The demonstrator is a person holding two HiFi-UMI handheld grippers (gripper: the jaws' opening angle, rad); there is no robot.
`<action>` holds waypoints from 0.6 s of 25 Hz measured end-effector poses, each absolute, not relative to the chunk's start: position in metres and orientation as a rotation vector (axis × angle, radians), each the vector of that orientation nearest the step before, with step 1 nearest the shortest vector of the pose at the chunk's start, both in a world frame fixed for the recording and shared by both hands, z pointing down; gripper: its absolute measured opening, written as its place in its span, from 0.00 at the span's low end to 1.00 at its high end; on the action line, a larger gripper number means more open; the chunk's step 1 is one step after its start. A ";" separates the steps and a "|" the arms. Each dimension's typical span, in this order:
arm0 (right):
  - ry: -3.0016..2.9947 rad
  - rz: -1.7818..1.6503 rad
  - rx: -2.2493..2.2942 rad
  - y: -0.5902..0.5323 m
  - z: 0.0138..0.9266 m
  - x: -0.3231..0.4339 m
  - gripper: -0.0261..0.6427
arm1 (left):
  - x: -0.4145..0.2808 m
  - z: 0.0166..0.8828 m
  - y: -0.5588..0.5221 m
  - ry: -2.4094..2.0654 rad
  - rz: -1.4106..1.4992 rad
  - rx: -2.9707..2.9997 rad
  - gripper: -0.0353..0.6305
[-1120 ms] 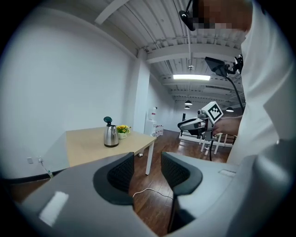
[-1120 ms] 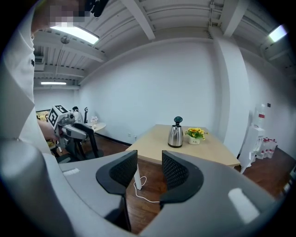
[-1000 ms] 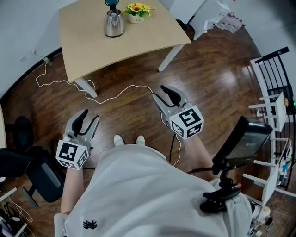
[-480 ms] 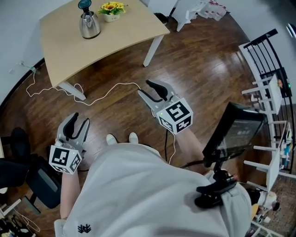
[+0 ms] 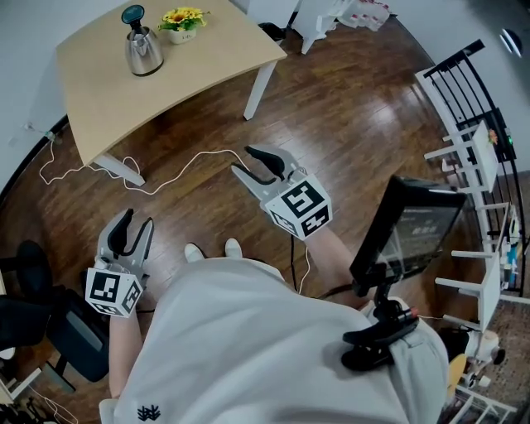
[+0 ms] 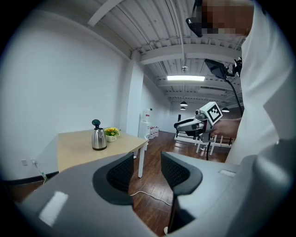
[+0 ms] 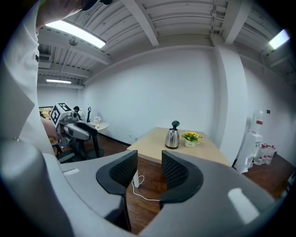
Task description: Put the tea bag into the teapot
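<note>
A steel teapot with a dark lid knob stands on the light wooden table at the far upper left of the head view, well away from both grippers. It also shows in the left gripper view as the teapot and in the right gripper view as the teapot. I see no tea bag in any view. My left gripper is held low over the floor, open and empty. My right gripper points toward the table, open and empty.
A small pot of yellow flowers stands beside the teapot. A white cable trails over the dark wood floor by the table leg. A black chair is at the left, a white rack at the right, a screen on a mount near my right arm.
The table and teapot have slid left in the head view, and both grippers have drifted left with them. Neither gripper's jaws have changed.
</note>
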State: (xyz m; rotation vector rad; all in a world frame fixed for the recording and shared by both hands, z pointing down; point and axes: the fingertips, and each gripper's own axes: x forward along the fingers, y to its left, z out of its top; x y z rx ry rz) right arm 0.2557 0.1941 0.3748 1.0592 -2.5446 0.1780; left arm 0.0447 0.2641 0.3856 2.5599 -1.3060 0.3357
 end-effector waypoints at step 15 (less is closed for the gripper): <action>-2.536 0.177 1.057 0.201 0.378 0.253 0.27 | 0.042 0.388 0.272 -1.304 0.334 2.561 0.31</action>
